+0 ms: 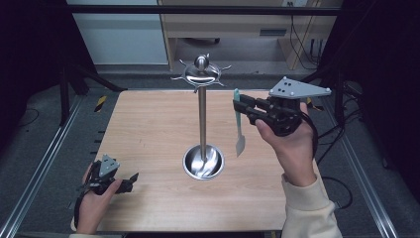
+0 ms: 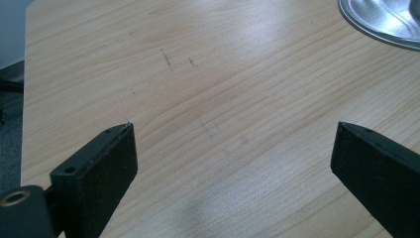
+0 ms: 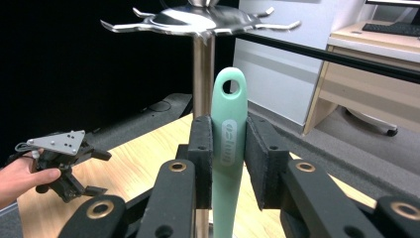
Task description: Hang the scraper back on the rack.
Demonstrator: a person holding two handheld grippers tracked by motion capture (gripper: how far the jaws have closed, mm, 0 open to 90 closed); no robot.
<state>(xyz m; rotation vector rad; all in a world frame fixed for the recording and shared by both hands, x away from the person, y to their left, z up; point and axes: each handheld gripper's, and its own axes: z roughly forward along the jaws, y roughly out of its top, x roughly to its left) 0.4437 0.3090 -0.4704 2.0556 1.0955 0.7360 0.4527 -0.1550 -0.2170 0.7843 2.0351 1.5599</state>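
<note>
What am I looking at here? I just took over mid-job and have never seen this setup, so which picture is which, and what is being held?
There is no robot arm: a person holds a two-jaw gripper in each hand at a wooden table. The high view looks down from above the person's side. Each of the other two pictures comes from a camera riding on one gripper, looking along its black jaws.

On the table stands a metal utensil stand: a round base, an upright pole, and a top disc with hooks.

The right gripper is raised beside the pole, shut on the mint-green handle of a utensil, handle hole up, pale blade hanging down.

The left gripper sits low at the table's near left corner, jaws wide apart over bare wood, holding nothing.
</note>
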